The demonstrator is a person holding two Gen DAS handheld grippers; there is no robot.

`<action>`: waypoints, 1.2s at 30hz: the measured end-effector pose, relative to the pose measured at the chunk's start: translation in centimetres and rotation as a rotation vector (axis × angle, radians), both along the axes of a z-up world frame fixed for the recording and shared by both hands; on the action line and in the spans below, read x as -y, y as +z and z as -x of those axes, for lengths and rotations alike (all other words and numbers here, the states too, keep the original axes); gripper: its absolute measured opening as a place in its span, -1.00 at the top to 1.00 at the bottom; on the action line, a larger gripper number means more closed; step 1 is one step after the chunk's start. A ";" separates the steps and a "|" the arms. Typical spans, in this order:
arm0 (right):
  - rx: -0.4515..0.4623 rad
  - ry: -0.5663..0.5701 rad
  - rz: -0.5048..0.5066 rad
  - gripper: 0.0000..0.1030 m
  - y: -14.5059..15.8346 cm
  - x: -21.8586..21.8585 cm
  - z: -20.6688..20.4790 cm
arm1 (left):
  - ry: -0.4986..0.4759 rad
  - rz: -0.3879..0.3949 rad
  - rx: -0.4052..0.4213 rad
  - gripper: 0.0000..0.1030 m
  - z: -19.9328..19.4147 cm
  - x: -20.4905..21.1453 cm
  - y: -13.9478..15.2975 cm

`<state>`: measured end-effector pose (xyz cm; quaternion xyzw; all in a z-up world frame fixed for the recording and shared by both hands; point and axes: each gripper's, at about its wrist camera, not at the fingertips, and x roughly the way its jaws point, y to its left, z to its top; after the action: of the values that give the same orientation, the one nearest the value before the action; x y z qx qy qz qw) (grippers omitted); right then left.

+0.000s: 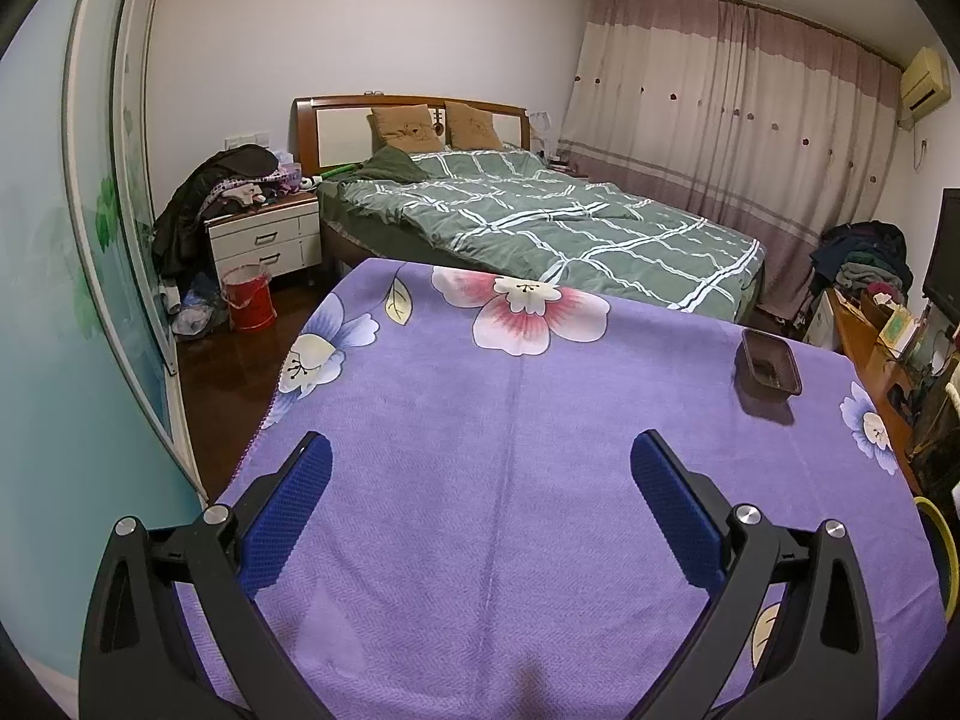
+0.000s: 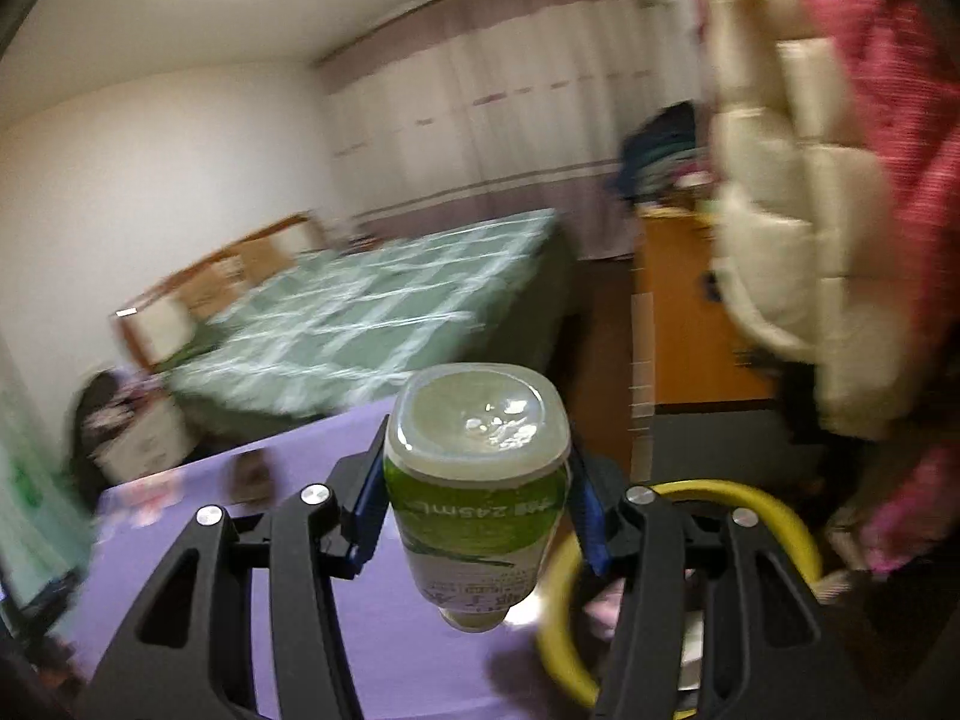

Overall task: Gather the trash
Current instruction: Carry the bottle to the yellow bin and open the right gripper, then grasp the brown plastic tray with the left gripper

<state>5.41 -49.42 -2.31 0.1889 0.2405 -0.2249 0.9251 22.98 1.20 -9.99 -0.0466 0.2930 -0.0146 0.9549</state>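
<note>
My right gripper point(image 2: 477, 501) is shut on a green-labelled plastic bottle point(image 2: 477, 498), held with its base toward the camera, above the right edge of the purple floral tablecloth point(image 2: 372, 618). A yellow-rimmed bin point(image 2: 561, 630) sits just below and right of the bottle; its rim also shows in the left wrist view point(image 1: 945, 546). My left gripper point(image 1: 480, 468) is open and empty above the tablecloth point(image 1: 480, 396). A small dark brown basket point(image 1: 768, 363) stands on the cloth at the far right.
A bed with a green checked cover point(image 1: 540, 222) lies beyond the table. A white nightstand point(image 1: 264, 240) and a red bucket point(image 1: 249, 297) stand at the left. A wooden cabinet point(image 2: 690, 312) and a hanging cream jacket point(image 2: 798, 240) are at the right. The right wrist view is blurred.
</note>
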 end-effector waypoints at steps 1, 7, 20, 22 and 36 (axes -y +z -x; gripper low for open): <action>-0.014 -0.039 0.008 0.04 -0.4 0.8 0.2 | 0.000 0.000 0.000 -0.91 0.0 0.0 0.0; -0.148 -0.261 0.025 0.02 -4.9 4.1 0.7 | -0.003 -0.006 -0.007 -0.91 -0.1 0.1 -0.1; -0.069 -0.376 0.151 -0.37 -6.8 1.6 0.2 | -0.048 0.004 -0.018 -0.91 -0.1 0.9 -0.2; -0.056 -0.371 0.176 -0.39 -6.6 1.1 0.1 | -0.076 -0.003 -0.033 -0.91 -0.1 1.8 -0.1; -0.033 -0.349 0.148 -0.46 -6.7 1.2 0.2 | -0.363 -0.149 -0.069 -0.91 -2.7 16.6 2.7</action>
<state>5.24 -50.65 -8.99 0.1554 0.2018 -0.4021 0.8794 25.65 -15.36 -7.33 0.0772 0.3295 -0.1633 0.9267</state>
